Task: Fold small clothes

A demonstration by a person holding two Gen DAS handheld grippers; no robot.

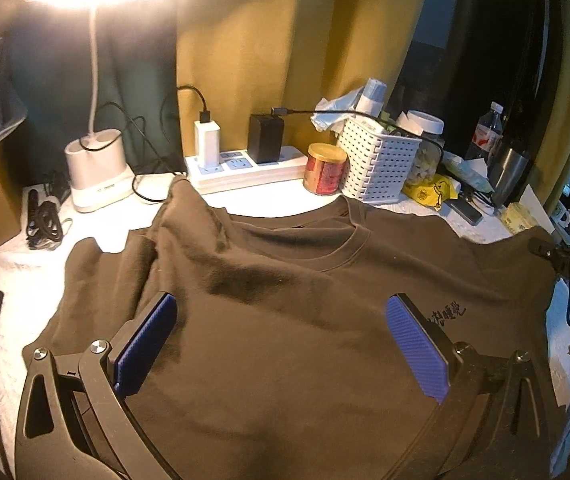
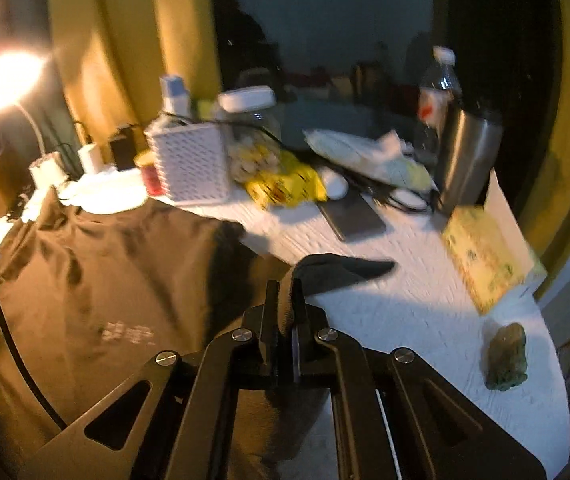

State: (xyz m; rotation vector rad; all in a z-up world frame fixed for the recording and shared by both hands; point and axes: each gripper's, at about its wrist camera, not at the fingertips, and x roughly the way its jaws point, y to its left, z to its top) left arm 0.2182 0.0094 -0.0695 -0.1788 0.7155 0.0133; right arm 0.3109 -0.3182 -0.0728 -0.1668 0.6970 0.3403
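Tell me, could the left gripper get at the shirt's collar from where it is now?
Probably yes. The left gripper hovers open over the brown shirt, and the collar lies flat just ahead with only bare fabric between. The red can and white basket stand beyond it, out of the way.

Domestic room, lived-in. Counter [image 1: 245, 206] under white cloth carries desk lamp [image 1: 99, 168], power strip [image 1: 241, 168] with chargers, tin [image 1: 325, 168], basket [image 1: 377, 164], water bottle [image 1: 489, 132], flask [image 2: 467, 156]. Yellow curtains [image 1: 305, 40] behind.
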